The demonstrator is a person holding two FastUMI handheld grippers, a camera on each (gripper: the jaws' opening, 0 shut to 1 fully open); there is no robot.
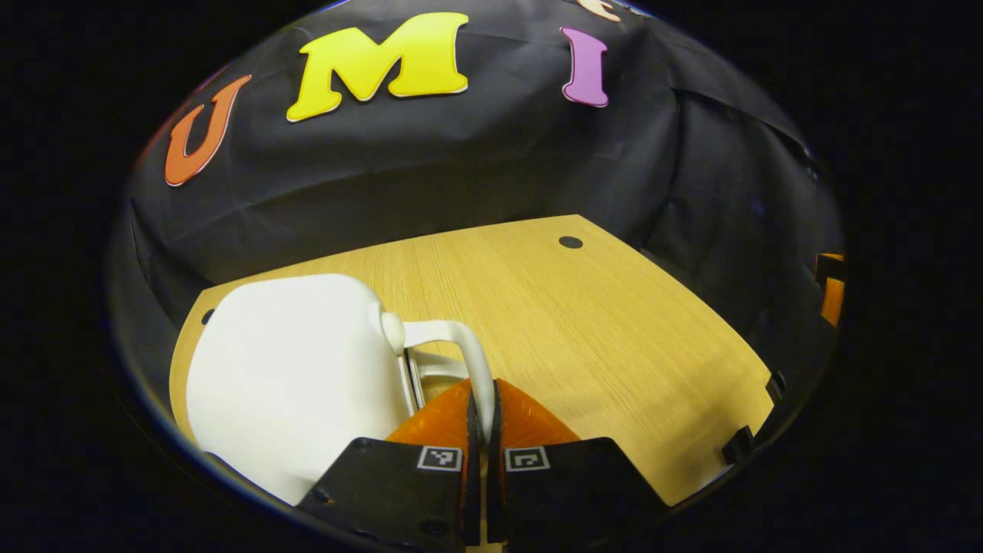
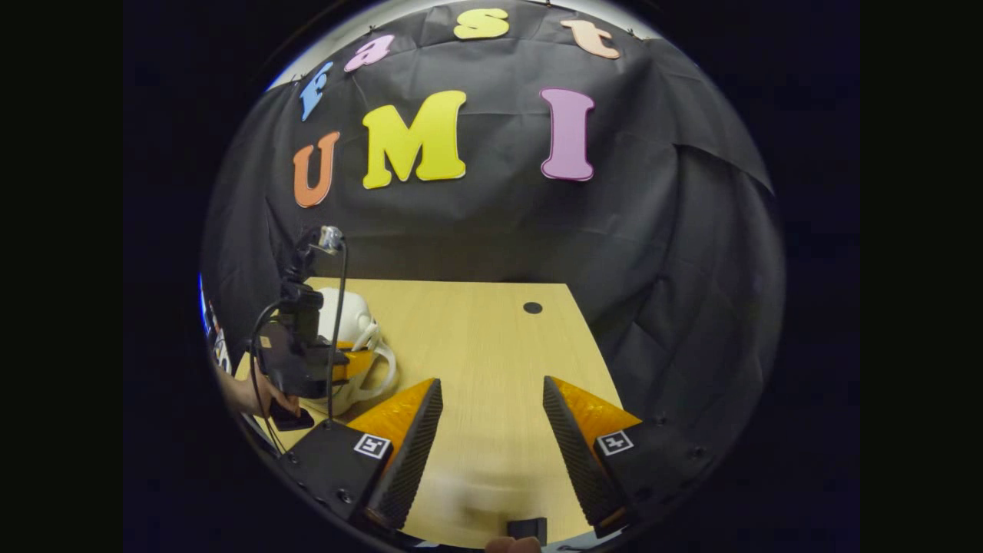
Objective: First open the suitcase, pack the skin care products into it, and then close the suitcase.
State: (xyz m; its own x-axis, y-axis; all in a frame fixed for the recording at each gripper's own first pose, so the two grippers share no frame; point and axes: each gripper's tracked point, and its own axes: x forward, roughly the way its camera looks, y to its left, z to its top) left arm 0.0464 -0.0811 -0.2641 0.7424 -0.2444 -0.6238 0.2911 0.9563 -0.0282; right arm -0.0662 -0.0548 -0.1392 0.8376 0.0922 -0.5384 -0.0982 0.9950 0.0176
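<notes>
A light wooden table (image 1: 584, 322) with fine straight grain fills the lower half of the left gripper view, running out from the centre toward 4 o'clock. A small dark round hole (image 1: 570, 242) sits in its top near the far edge, at about 1 o'clock from the centre. In the right gripper view the same table (image 2: 491, 346) lies below the centre toward 6 o'clock, with the hole (image 2: 532, 307) near its far right corner. A black cloth wall (image 2: 491, 223) rises behind it in soft folds
</notes>
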